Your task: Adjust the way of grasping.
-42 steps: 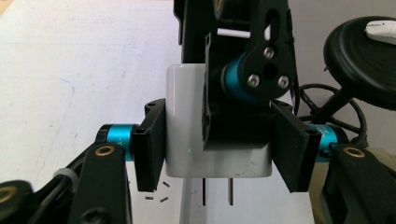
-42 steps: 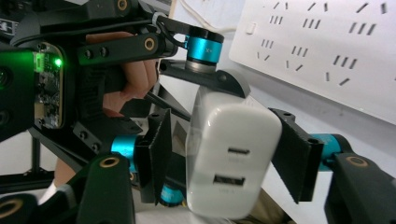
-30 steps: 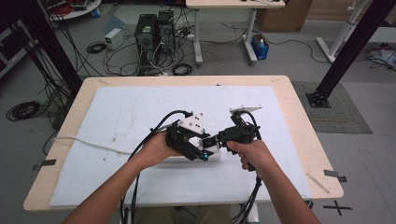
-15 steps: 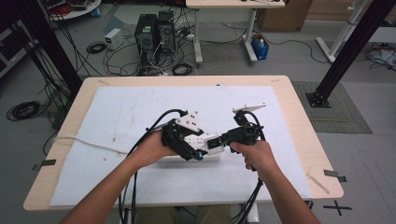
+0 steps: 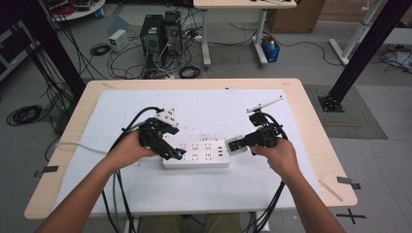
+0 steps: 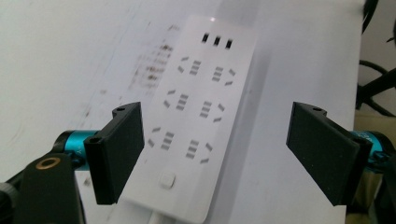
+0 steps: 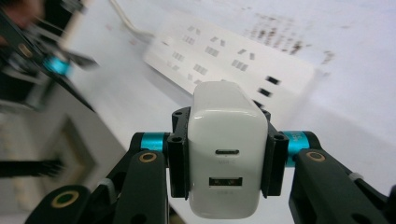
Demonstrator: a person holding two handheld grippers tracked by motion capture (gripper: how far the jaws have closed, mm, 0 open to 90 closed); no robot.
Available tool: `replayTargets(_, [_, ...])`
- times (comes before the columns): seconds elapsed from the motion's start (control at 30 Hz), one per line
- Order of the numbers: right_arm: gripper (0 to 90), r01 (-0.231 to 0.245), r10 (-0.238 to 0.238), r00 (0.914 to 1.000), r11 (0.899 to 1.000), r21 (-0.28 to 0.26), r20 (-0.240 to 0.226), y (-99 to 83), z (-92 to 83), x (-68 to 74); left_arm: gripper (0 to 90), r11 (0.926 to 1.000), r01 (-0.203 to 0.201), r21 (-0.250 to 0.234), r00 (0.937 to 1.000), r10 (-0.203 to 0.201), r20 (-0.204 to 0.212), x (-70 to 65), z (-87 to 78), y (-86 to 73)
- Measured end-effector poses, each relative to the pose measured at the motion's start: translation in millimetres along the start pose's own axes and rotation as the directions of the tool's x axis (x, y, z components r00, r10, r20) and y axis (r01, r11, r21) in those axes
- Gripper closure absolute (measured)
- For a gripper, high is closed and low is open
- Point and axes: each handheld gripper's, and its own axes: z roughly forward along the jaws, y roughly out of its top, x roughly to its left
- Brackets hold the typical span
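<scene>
Right gripper pinches the charger by its flat sides: light, rigid, smooth plastic, likely slippery. Left gripper spread over the power strip.

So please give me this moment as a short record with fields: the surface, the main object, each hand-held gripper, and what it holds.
surface: table covered with a white sheet, some dark smudges on it
main object: white power strip, lying flat, sockets up, its white cord leaving to the left
left hand-held gripper: open, jaws on either side of the strip's switch end, not closed on it
right hand-held gripper: shut on a white charger
charger position: off the strip's right end, not plugged in
</scene>
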Motion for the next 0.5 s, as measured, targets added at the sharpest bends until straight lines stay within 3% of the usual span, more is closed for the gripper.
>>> replayTargets(0.1, [62.4,0.072,-0.077,0.9929,0.996,0.057,0.090,3.8,-1.9,7.0,19.3,0.9992,0.020,0.035,0.9998,-0.020,-0.004,6.2,-8.7,-9.3])
replayTargets(0.13, [62.4,0.072,-0.077,0.9929,0.996,0.057,0.090,3.8,-1.9,7.0,19.3,0.9992,0.020,0.035,0.9998,-0.020,-0.004,6.2,-8.7,-9.3])
replayTargets(0.17, [62.4,0.114,-0.129,0.9809,0.988,0.106,0.145,7.7,-3.5,11.8,19.3,0.9971,0.036,0.067,0.9992,-0.035,-0.022,10.1,-15.7,-15.8])
replayTargets(0.33, [62.4,0.158,-0.186,0.9637,0.975,0.153,0.191,14.4,-8.4,16.5,19.3,0.9889,0.046,0.141,0.9982,-0.041,-0.043,16.7,-28.5,-28.4])
replayTargets(0.47, [62.4,0.198,-0.244,0.9425,0.958,0.207,0.228,19.9,-10.9,19.7,19.3,0.9813,0.082,0.174,0.9960,-0.075,-0.049,22.4,-36.9,-39.6])
replayTargets(0.5, [62.4,0.199,-0.247,0.9407,0.957,0.211,0.233,20.8,-11.3,20.2,19.3,0.9793,0.089,0.182,0.9955,-0.081,-0.049,23.1,-38.3,-41.9])
